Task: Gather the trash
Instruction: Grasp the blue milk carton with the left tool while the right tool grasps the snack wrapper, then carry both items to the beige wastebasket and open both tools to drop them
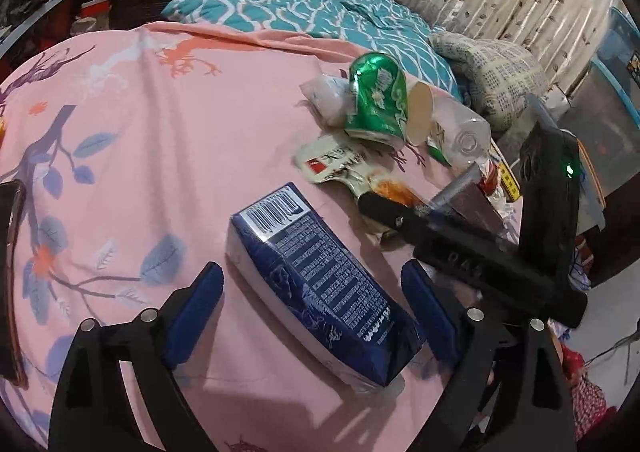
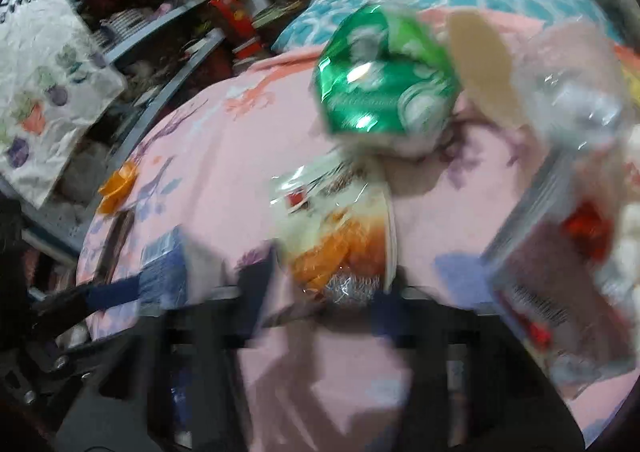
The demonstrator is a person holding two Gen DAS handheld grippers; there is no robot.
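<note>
Two grippers are over the pink bedsheet [image 1: 168,99], each near its own piece of trash. My left gripper [image 1: 316,308] is spread wide, its blue pads on either side of the dark blue packet [image 1: 316,272] but not pressing it. That packet lies at a slant to the jaws, so I judge that closing now could catch a corner and twist it out.

My right gripper [image 2: 320,292] sits at the near end of the orange-and-white snack wrapper [image 2: 340,228], jaws fairly narrow. The right view is badly smeared, so I cannot tell whether the pads pinch the wrapper. A thin, slippery film may slide free.

Farther off, the green can [image 1: 376,99], a paper cup [image 1: 420,111] and a clear bottle [image 1: 460,127] lean in a loose heap. Dragging the wrapper could topple them, and the bottle lies near the right edge of the bed.
</note>
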